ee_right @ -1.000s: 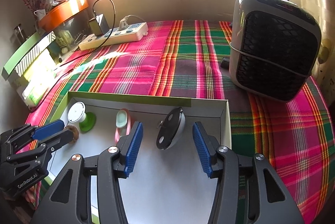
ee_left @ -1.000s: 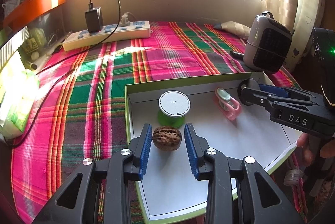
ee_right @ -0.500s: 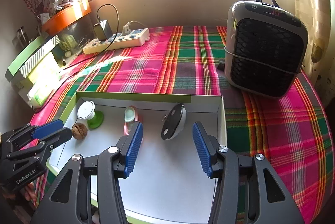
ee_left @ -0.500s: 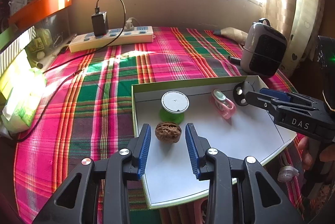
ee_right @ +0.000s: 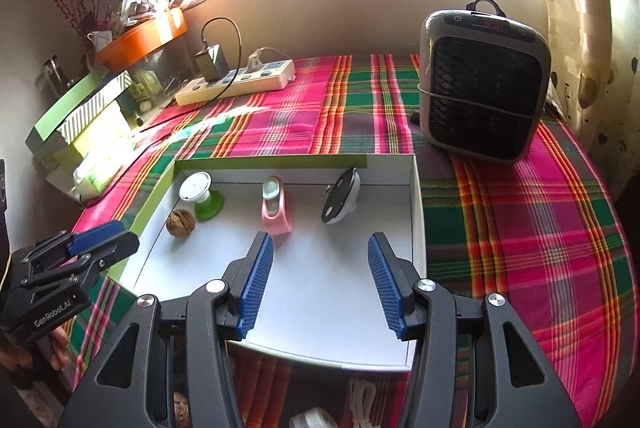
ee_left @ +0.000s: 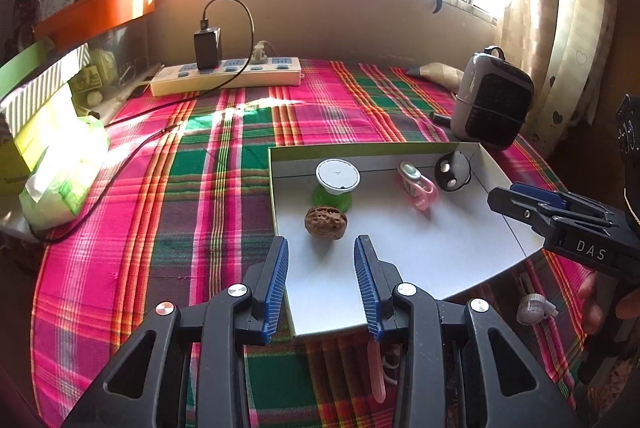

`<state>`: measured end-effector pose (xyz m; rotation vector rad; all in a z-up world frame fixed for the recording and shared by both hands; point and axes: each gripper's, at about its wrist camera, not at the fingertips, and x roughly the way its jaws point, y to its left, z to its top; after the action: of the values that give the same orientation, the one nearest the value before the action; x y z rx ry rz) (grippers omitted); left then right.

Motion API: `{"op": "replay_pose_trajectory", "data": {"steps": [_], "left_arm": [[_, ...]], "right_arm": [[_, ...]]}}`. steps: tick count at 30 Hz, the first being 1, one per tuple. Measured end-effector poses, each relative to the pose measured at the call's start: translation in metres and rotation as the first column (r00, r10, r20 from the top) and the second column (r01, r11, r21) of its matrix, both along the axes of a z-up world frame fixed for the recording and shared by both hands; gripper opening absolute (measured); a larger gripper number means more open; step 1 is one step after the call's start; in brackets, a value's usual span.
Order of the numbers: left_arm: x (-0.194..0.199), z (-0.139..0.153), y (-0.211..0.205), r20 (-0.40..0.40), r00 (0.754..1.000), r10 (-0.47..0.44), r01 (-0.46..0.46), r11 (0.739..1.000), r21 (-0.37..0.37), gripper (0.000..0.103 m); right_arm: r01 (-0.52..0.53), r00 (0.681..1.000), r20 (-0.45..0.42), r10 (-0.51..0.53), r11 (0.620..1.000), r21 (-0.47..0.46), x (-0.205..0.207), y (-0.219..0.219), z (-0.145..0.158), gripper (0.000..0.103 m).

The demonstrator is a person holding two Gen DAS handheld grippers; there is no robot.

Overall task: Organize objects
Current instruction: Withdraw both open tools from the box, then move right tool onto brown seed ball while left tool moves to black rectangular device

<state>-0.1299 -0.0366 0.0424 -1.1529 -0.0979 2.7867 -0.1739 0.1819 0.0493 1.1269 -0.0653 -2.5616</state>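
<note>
Both tongs, left [ee_left: 321, 278] and right [ee_right: 321, 282], are open and empty near the walnut [ee_left: 325, 223], which looks small, hard, bumpy and light, so pinch its round middle.

Inventory by count, as the left wrist view showed it. One shallow white tray [ee_left: 496, 168] with a green rim occupied the centre right of the frame. It contained four items: one walnut [ee_left: 325, 223], one green-based spool [ee_left: 337, 177] with a white round top, one pink clip-like item [ee_left: 419, 188] and one black-and-white round item [ee_left: 451, 172]. One power strip [ee_left: 228, 76] lay at the upper centre, carrying one black charger [ee_left: 207, 47] and one white plug [ee_left: 261, 53]. One grey heater [ee_left: 493, 100] stood at the upper right. One orange container [ee_left: 96, 13] sat at the upper left. Two grippers were visible.
</note>
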Motion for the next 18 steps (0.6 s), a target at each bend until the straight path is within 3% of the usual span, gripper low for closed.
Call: {"op": "replay_pose_trajectory", "data": {"steps": [18], "left_arm": [[0.057, -0.004, -0.002, 0.008, 0.999, -0.037, 0.036, 0.997, 0.062, 0.033]], "right_arm": [[-0.165, 0.986, -0.019, 0.165, 0.986, -0.025, 0.085, -0.015, -0.005, 0.051]]}}
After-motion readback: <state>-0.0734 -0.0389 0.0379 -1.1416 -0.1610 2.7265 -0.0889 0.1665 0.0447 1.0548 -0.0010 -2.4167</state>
